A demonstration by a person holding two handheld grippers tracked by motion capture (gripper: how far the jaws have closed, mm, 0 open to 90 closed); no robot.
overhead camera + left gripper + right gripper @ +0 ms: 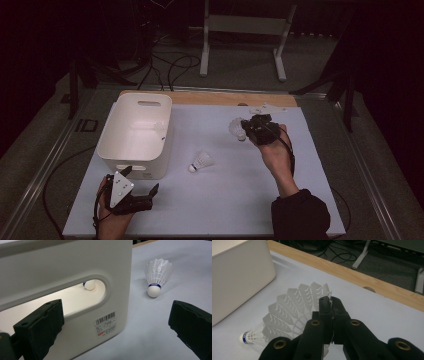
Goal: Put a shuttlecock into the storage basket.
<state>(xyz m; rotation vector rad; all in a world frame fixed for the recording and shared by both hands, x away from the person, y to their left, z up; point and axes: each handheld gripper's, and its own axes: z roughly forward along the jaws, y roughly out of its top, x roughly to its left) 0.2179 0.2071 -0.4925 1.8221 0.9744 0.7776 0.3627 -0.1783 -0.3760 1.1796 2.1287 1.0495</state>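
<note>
Two shuttlecocks are seen: one point(202, 162) lies on the worktop point(240, 200); another point(287, 312) is pinched by the right hand-held gripper point(329, 302). Left hand-held gripper point(142, 180) is spread beside a bin point(137, 132), possibly holding a third.

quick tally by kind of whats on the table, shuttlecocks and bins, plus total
shuttlecocks: 3, one held in the right gripper by its feathers, one lying on the table, one inside the bin
white bins: 1
total: 4
</note>
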